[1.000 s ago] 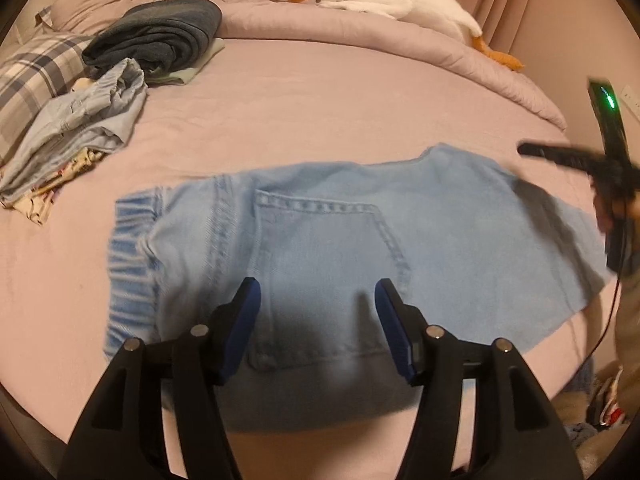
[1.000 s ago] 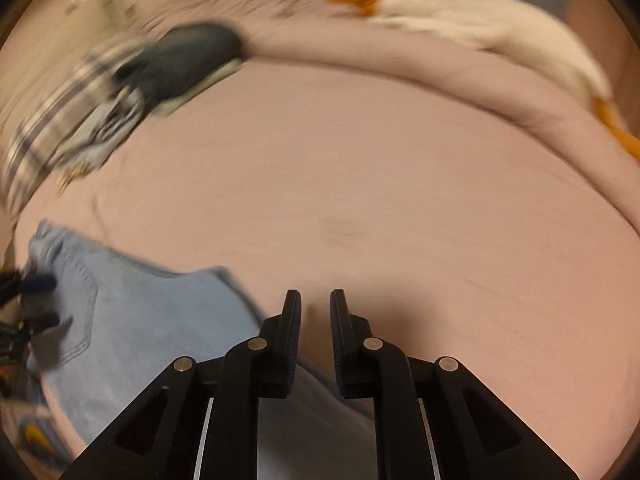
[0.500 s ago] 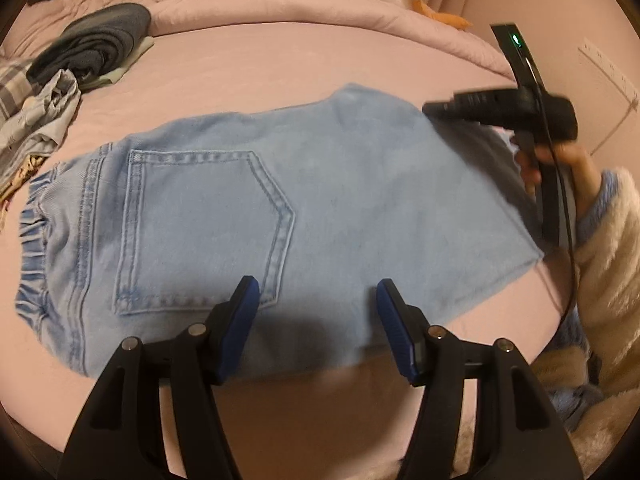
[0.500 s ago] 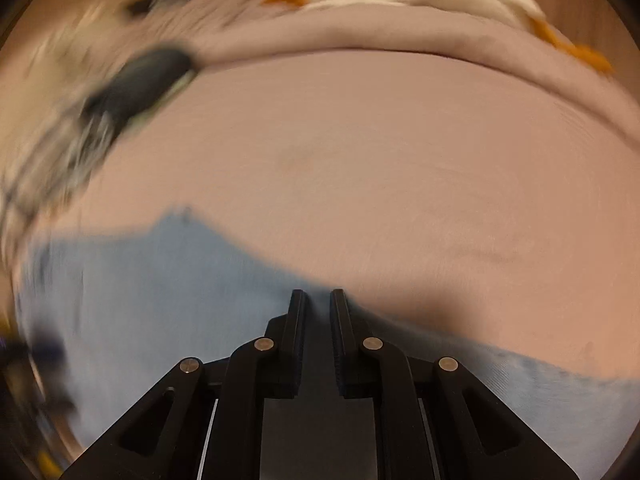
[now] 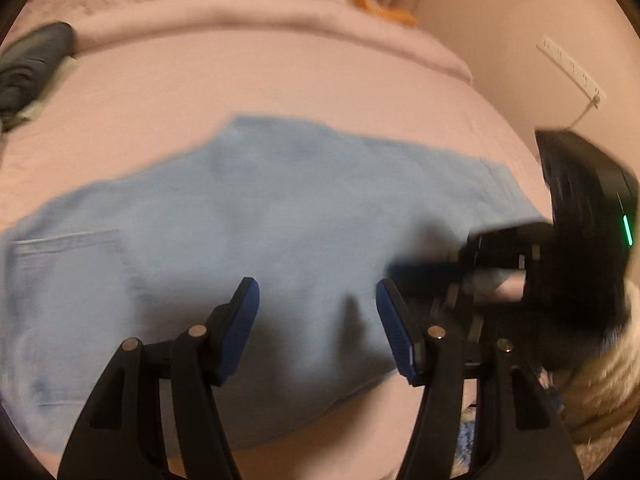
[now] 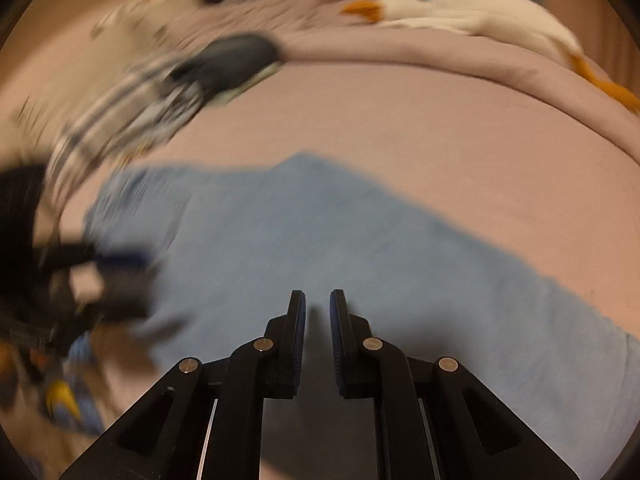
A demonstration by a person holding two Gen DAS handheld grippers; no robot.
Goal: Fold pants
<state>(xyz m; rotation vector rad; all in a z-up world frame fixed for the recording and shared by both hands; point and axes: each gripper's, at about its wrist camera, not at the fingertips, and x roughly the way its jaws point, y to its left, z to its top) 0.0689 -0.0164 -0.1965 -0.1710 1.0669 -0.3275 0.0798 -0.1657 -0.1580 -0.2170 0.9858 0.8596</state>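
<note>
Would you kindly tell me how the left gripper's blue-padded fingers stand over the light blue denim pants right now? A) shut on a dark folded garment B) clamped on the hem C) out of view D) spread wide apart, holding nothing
D: in the left wrist view the left gripper has its blue-padded fingers spread wide, with the light blue denim pants lying flat on the bed, ungripped, between and beyond them.

Light-blue denim pants [image 5: 248, 216] lie spread flat on the pink bed, back pocket up.
</note>
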